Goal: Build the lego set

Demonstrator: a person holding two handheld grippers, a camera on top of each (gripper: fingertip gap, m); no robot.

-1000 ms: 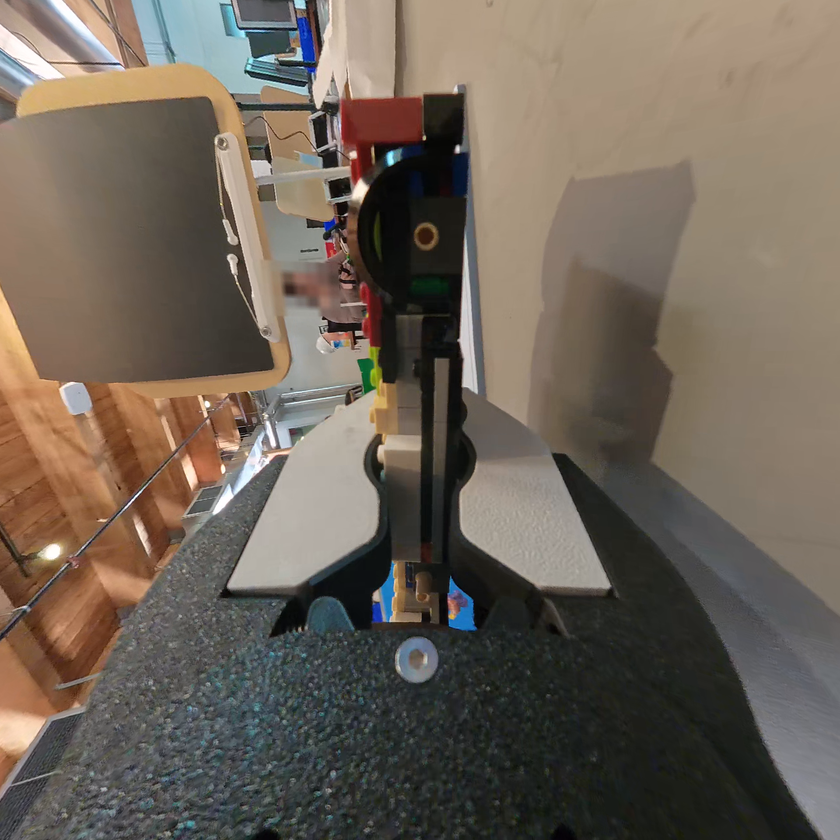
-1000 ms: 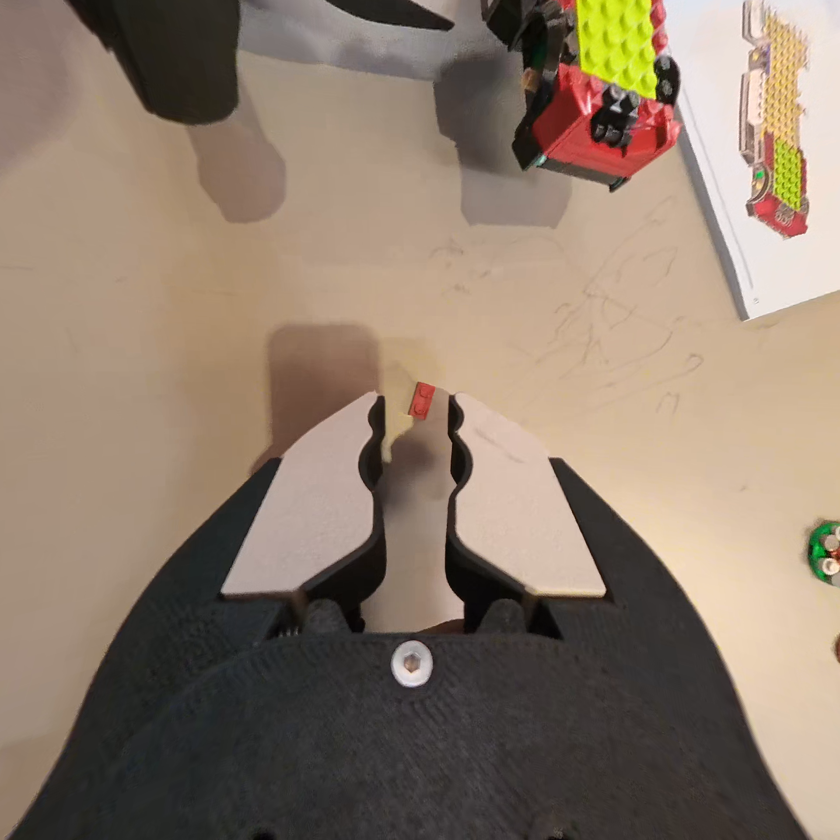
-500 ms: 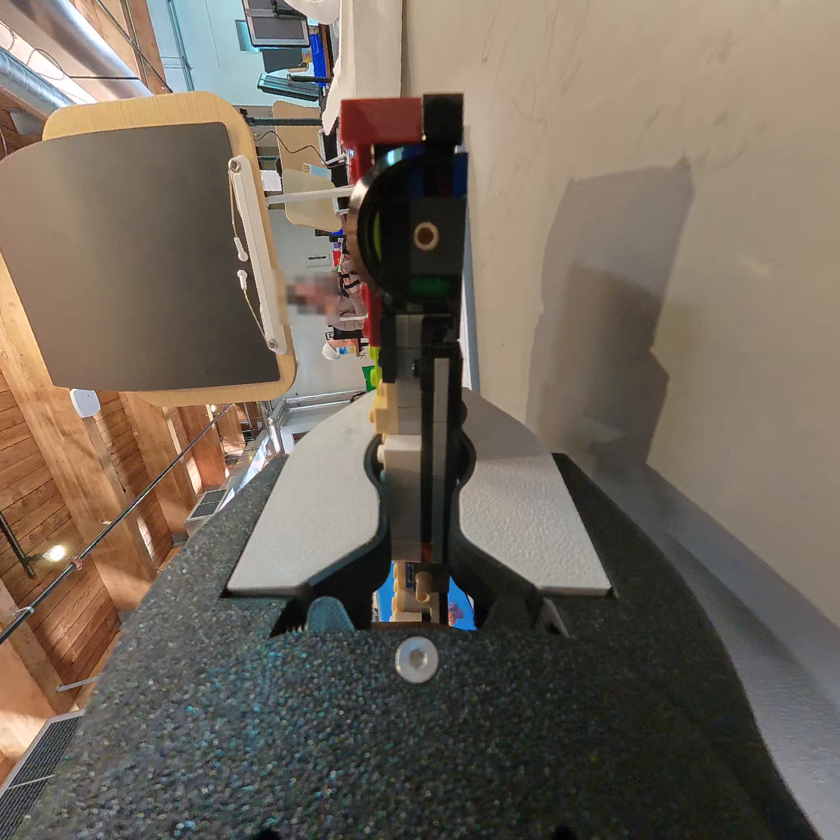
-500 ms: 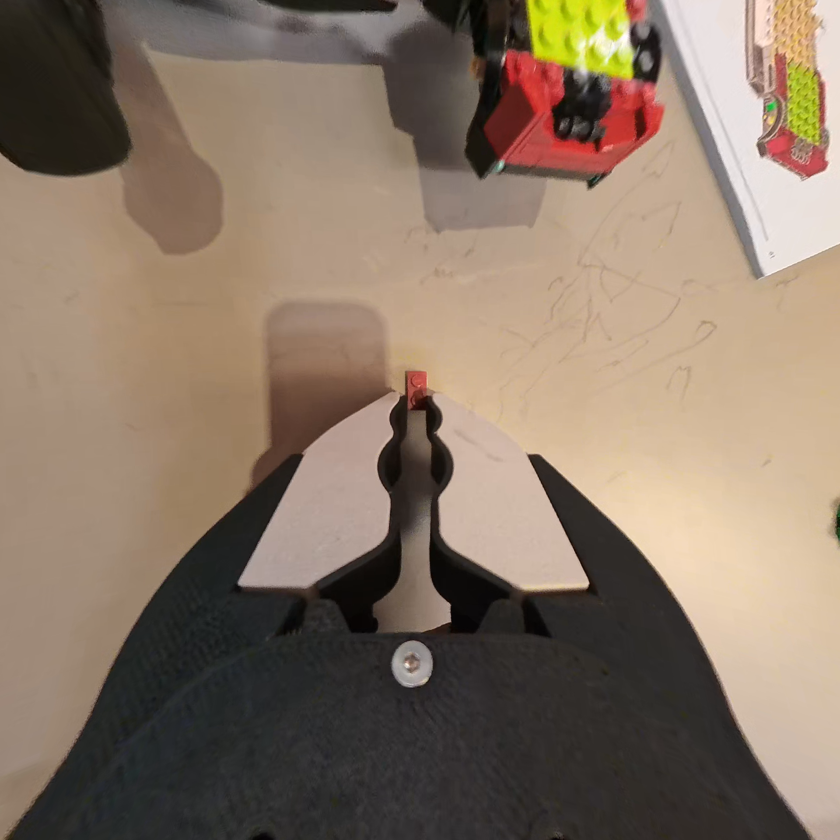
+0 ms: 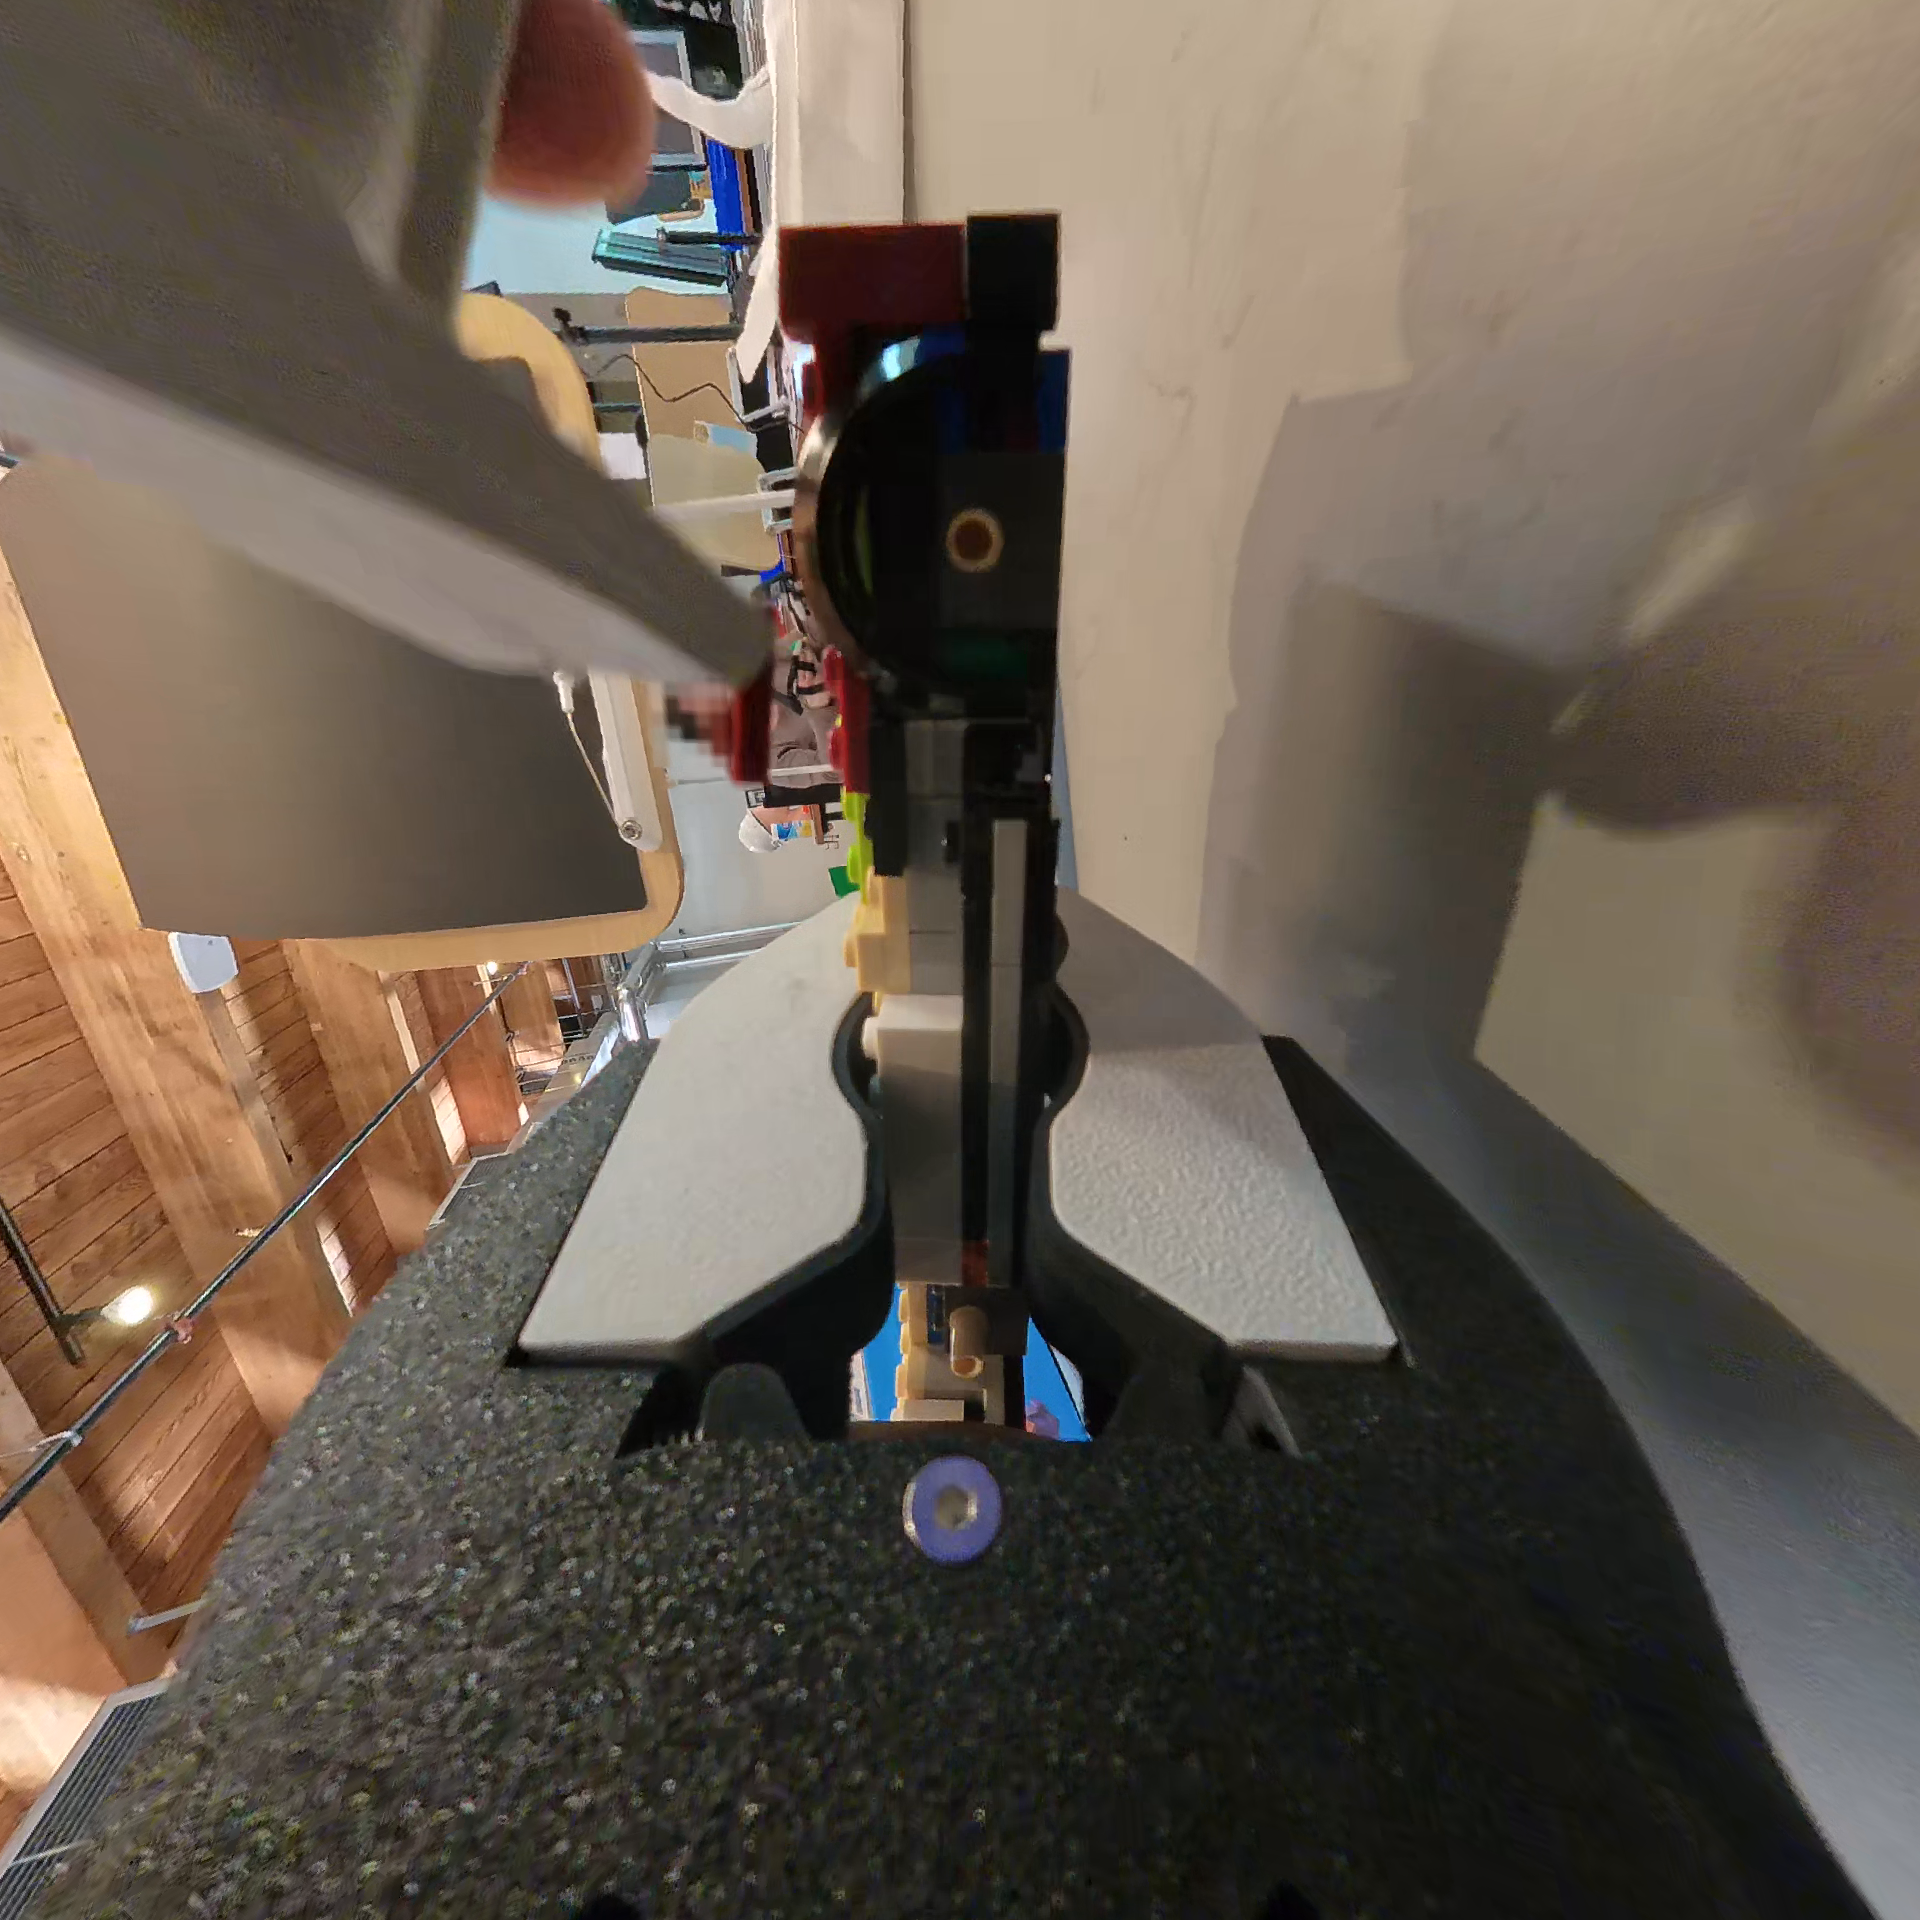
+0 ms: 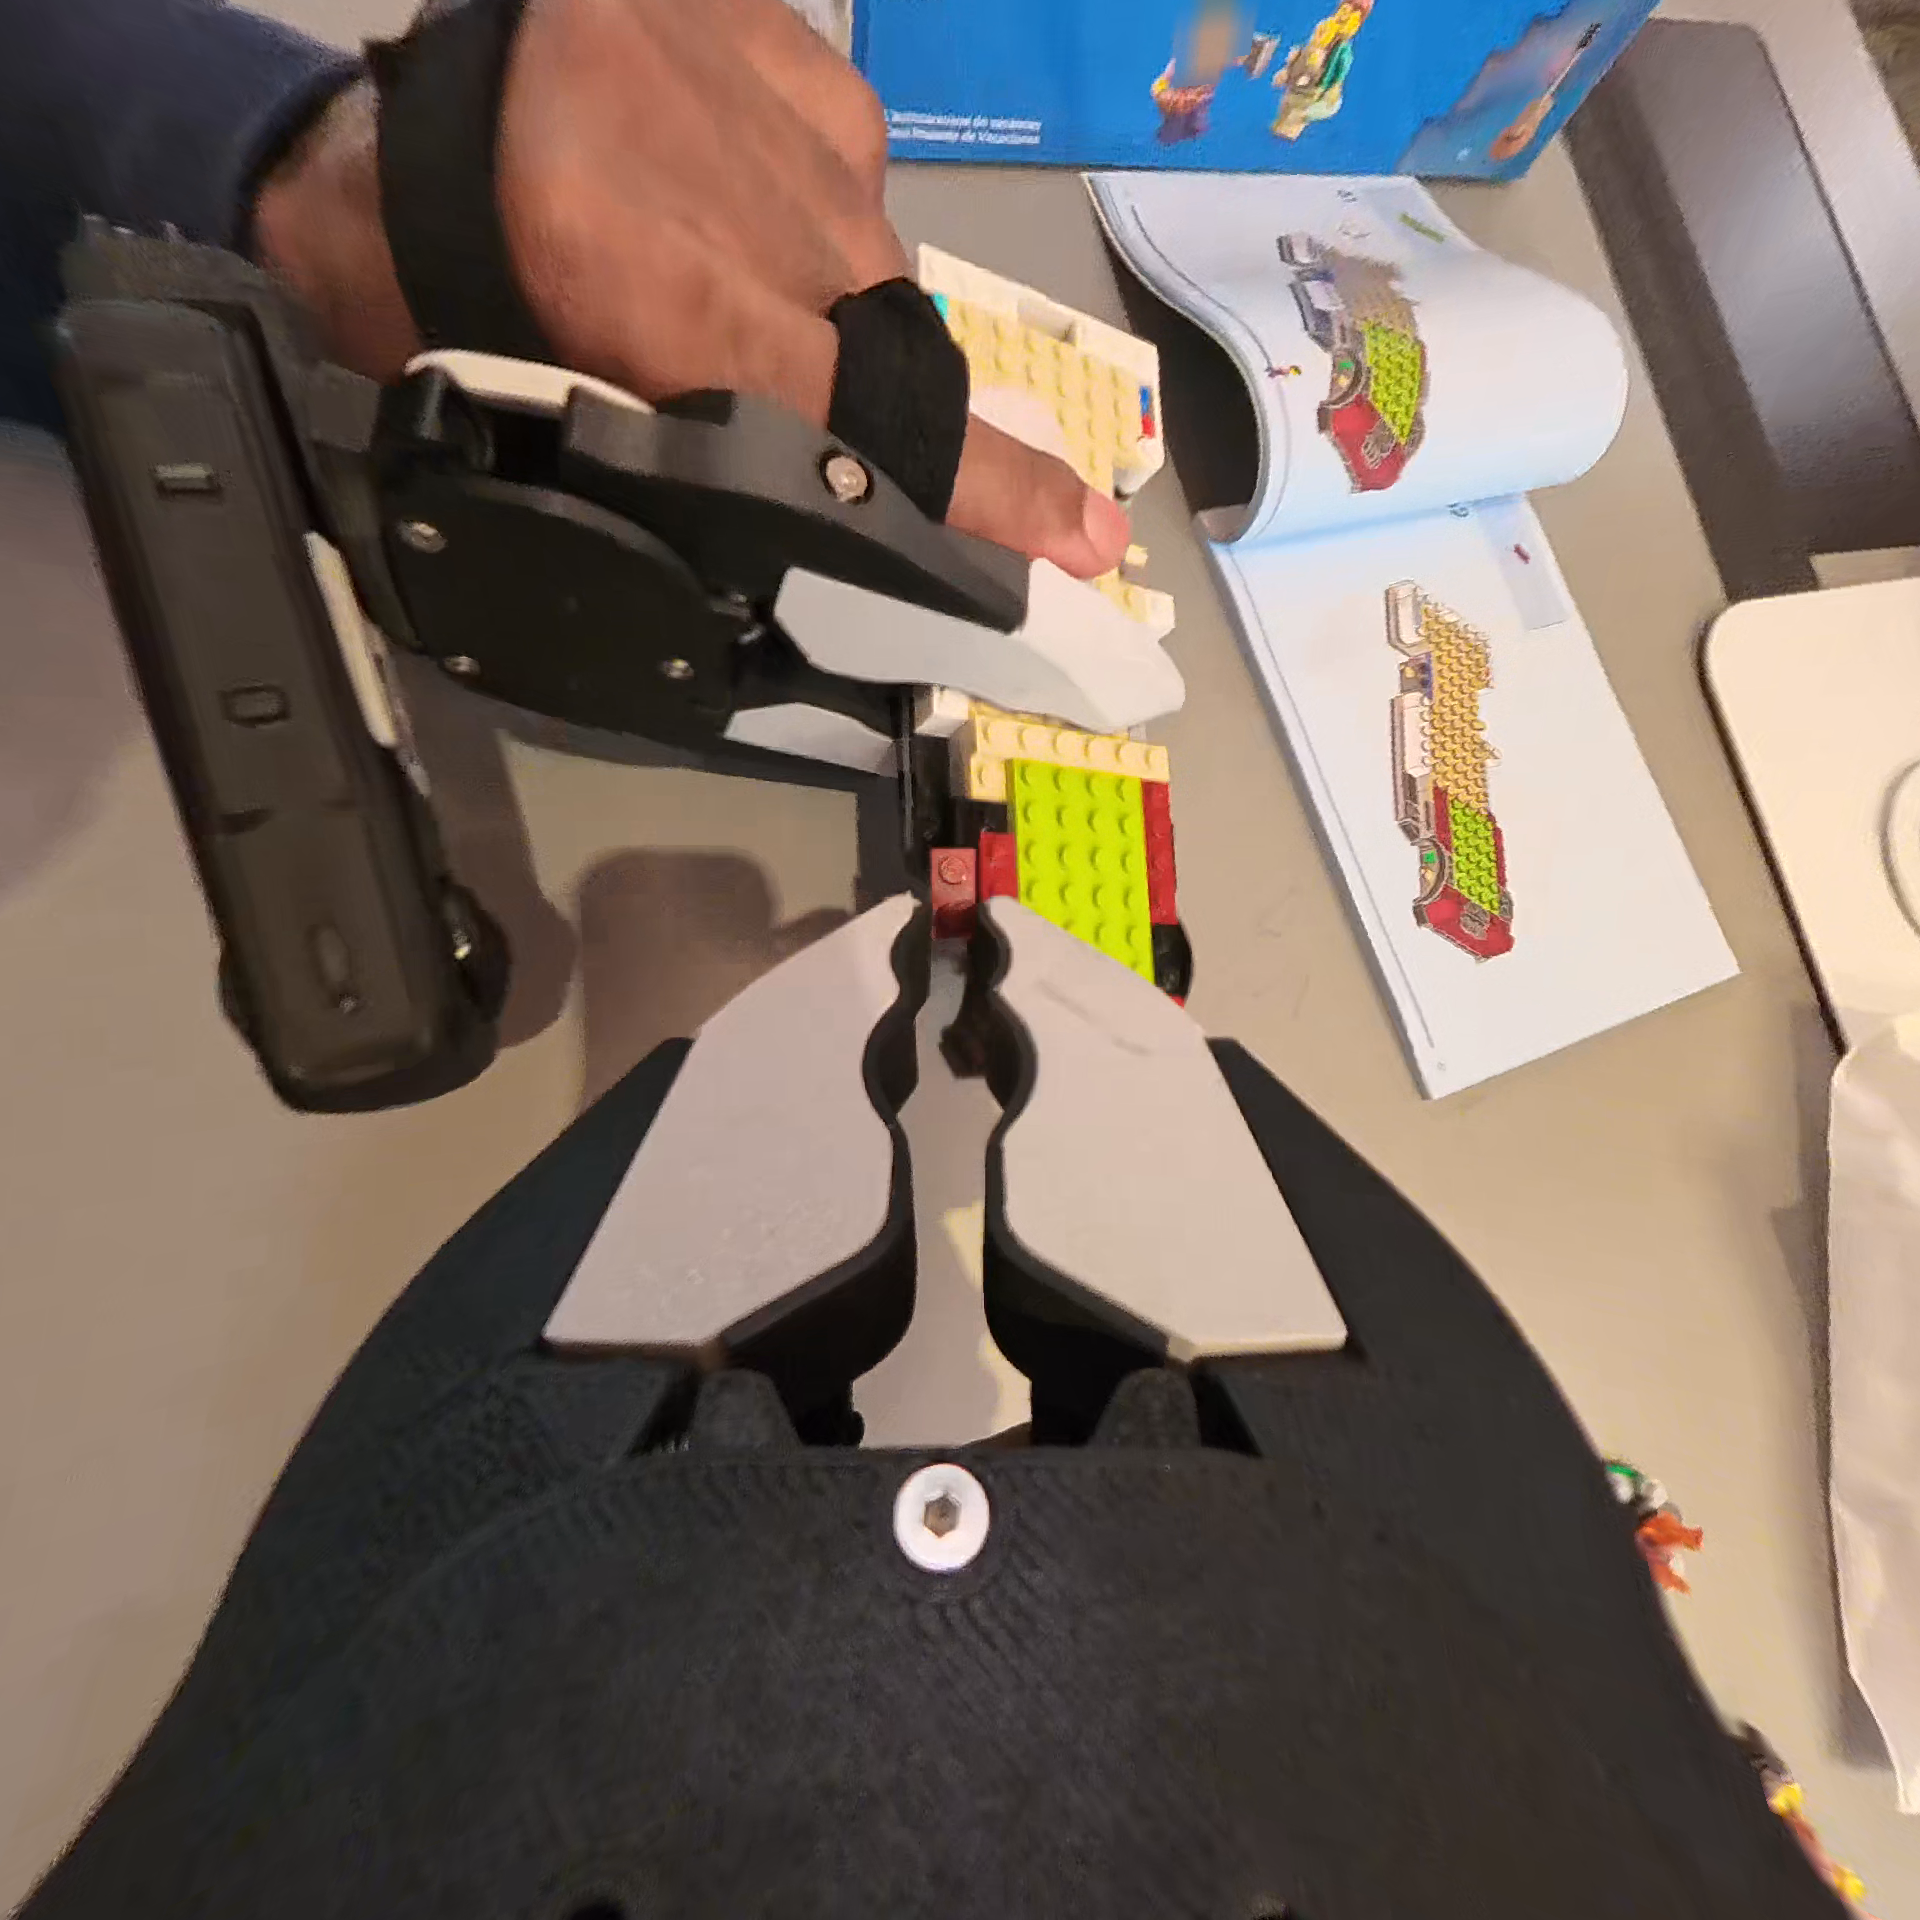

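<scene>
My left gripper (image 5: 961,935) is shut on a brick vehicle model (image 5: 935,540) with black, grey, tan, lime and red parts, and holds it on edge beside the beige table (image 5: 1351,312). In the right wrist view a hand (image 6: 675,187) holds that gripper (image 6: 1039,665), clamped on the tan end of the model (image 6: 1081,852). My right gripper (image 6: 951,909) is shut on a small red brick (image 6: 954,878) and holds it right beside the red edge of the model's lime plate. The small red brick also shows, blurred, in the left wrist view (image 5: 750,727).
An open instruction booklet (image 6: 1455,623) lies right of the model, with a blue box (image 6: 1195,83) behind it. A cream brick plate (image 6: 1049,384) lies under the hand. A white bag (image 6: 1881,1351) and small loose pieces (image 6: 1652,1527) are at the right edge.
My right gripper closed on the small red brick on the table, lifted it and carried it up to the model. My left gripper kept its hold on the model.
</scene>
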